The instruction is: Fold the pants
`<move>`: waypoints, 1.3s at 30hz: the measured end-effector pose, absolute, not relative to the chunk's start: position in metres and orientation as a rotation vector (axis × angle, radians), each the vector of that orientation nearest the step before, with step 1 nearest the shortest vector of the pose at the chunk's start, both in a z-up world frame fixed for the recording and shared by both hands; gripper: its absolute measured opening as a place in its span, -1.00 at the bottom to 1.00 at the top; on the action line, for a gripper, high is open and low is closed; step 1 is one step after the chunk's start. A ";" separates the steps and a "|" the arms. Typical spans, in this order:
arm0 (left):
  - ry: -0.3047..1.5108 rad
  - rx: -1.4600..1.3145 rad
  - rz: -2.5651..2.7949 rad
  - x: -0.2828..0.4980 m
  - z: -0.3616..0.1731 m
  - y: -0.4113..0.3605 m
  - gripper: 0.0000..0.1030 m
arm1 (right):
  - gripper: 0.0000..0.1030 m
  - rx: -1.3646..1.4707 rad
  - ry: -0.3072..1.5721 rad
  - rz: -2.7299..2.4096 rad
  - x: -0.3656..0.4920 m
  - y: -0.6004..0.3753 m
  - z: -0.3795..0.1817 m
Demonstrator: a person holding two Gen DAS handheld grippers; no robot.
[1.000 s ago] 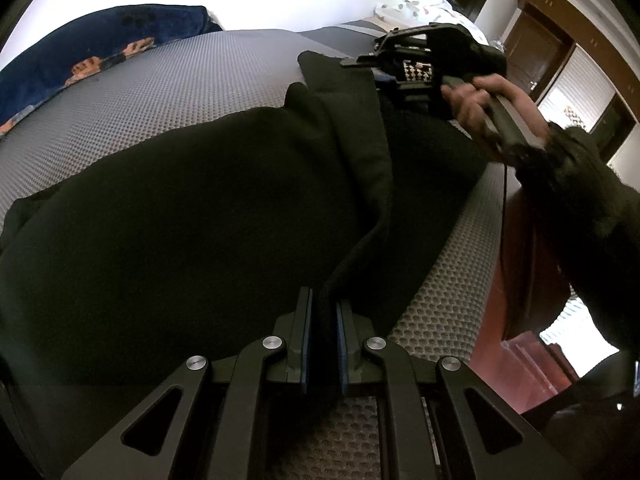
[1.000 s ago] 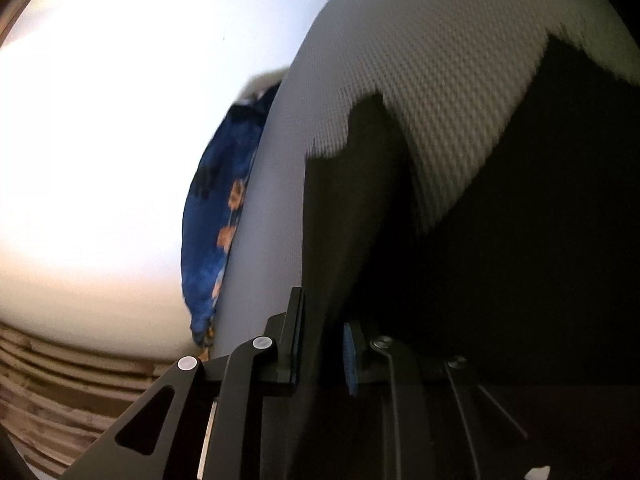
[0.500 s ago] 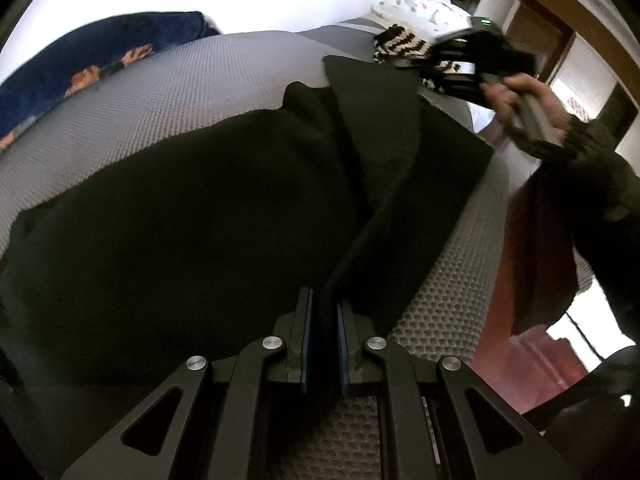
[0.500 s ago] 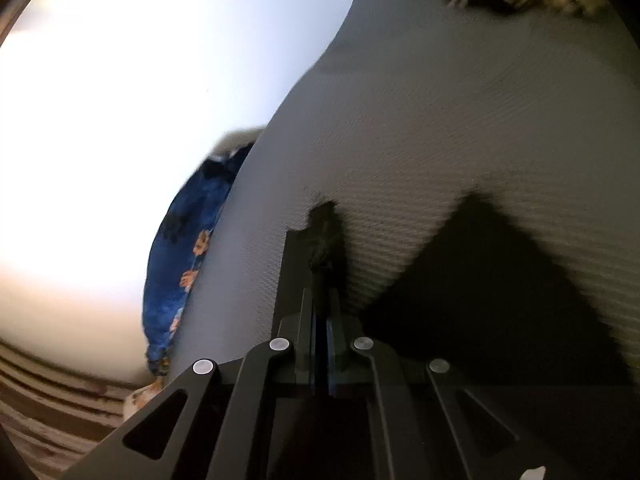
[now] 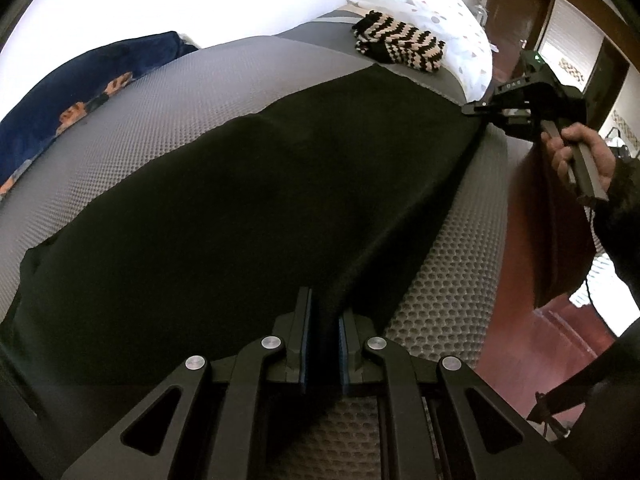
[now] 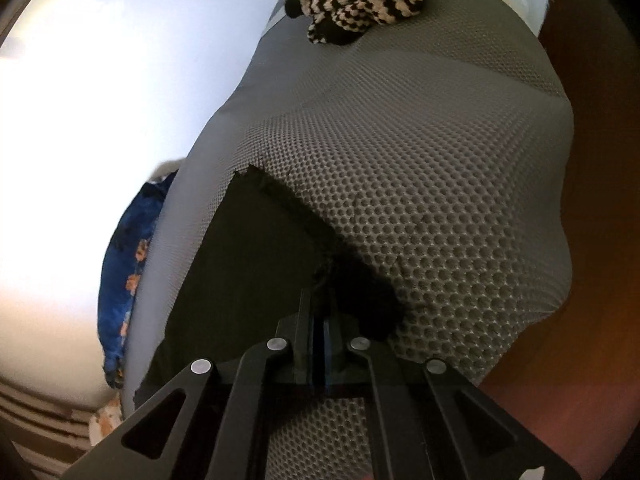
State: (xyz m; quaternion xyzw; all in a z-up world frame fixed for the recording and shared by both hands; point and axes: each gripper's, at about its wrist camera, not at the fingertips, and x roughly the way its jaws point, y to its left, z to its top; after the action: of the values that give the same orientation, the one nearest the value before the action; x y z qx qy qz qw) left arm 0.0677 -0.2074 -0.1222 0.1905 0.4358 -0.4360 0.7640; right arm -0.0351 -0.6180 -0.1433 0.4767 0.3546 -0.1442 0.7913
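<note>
The black pants (image 5: 260,208) lie spread flat across the grey mesh mattress (image 5: 160,92). My left gripper (image 5: 324,320) is shut on the near edge of the pants. My right gripper (image 5: 476,110), seen in the left wrist view at the far right, is shut on the far corner of the pants at the mattress edge. In the right wrist view my right gripper (image 6: 320,312) pinches the bunched black corner, with the pants (image 6: 248,264) running to the left over the mattress (image 6: 420,160).
A black and cream zigzag knit item (image 5: 400,46) lies at the far end of the mattress beside a white spotted pillow (image 5: 440,16). A dark blue patterned blanket (image 5: 68,92) lies along the left side. The mattress edge and the reddish floor (image 5: 560,340) are at the right.
My right gripper has carried the folded-over flap to the right and laid it down near the mattress edge. The pants now lie flat. My left gripper has held its grip.
</note>
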 end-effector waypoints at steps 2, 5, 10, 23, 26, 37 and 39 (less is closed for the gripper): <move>0.945 0.419 -0.942 0.068 -0.122 -0.208 -0.76 | -0.87 1.041 0.759 -0.306 -0.037 -0.622 -0.143; 0.938 0.434 -0.935 0.065 -0.122 -0.210 -0.76 | -0.89 1.061 0.729 -0.297 -0.045 -0.630 -0.141; 0.945 0.440 -0.931 0.064 -0.121 -0.212 -0.76 | -0.94 0.976 0.708 -0.307 -0.049 -0.620 -0.123; 0.918 0.463 -0.948 0.058 -0.123 -0.210 -0.76 | -0.96 0.886 0.765 -0.391 -0.051 -0.612 -0.140; 0.942 0.422 -0.951 0.061 -0.123 -0.209 -0.66 | -0.90 0.889 0.787 -0.376 -0.050 -0.612 -0.140; 0.957 0.245 -0.959 0.066 -0.095 -0.171 0.31 | -0.17 0.736 0.796 -0.401 -0.042 -0.589 -0.082; 0.942 0.193 -0.898 0.075 -0.089 -0.150 0.31 | -0.17 0.707 0.786 -0.342 -0.027 -0.573 -0.068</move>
State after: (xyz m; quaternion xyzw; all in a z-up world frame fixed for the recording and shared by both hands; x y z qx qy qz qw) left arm 0.0745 -0.1501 -0.0894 0.0898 0.4376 -0.4174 0.7913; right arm -0.0271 -0.5731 -0.0677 0.3355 0.3732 -0.1623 0.8496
